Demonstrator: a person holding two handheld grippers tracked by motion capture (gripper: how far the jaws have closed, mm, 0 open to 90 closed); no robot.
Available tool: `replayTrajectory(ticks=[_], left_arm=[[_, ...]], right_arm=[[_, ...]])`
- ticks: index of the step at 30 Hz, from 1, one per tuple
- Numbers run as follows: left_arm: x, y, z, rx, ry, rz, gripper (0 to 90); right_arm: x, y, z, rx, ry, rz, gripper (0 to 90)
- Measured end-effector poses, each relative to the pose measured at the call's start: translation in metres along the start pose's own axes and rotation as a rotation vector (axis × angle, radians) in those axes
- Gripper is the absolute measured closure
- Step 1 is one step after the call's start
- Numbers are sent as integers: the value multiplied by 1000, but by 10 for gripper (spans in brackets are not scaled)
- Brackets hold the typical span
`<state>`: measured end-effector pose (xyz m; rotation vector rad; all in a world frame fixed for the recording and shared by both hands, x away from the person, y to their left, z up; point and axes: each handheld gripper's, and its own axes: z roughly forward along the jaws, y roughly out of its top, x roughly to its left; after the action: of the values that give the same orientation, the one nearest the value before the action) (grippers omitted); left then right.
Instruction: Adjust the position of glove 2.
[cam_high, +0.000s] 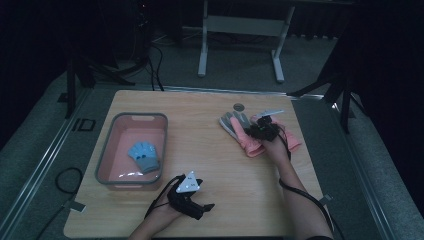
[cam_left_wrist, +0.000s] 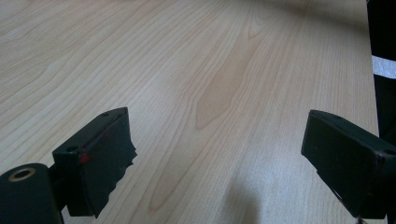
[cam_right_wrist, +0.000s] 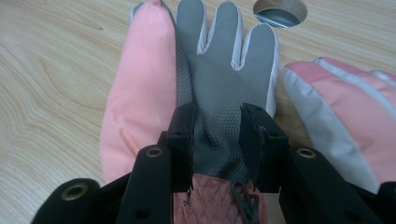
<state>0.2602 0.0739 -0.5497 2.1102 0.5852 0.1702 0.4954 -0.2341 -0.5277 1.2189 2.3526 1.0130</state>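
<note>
High view: dim and bluish, the room beyond the surface (cam_high: 210, 150) falling to near black, with a faint sheen of reflected light in the bottom of the tub (cam_high: 131, 148). Left gripper view: bright, even light on sharp wood grain, a soft shadow near the bottom edge, the near jaws slightly blurred. Right gripper view: well lit, the glove (cam_right_wrist: 219, 93) crisp, the frame's foreground soft.

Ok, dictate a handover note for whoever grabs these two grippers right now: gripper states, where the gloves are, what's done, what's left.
Left gripper: open, holding nothing, low over the table near its front edge.
Right gripper: jaws pinching the grey palm of the pink glove, which lies flat on the table.
Second pink glove lies beside it.
Done: blue glove is in the pink bin.
Left, probably: move both pink gloves into the bin.
</note>
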Motion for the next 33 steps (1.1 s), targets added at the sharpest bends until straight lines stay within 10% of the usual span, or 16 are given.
replayTrajectory(ticks=[10,18,33], left_arm=[[0,-2,1,9,1,1,89],[0,-2,1,6,2,4,89],[-1,-2,-3,3,12,21,89]], right_arm=[[14,-3,7,53,-59,-113,840],[29,2,-9,15,-103,31,885],[108,-9,-73,-116,-139,202,885]])
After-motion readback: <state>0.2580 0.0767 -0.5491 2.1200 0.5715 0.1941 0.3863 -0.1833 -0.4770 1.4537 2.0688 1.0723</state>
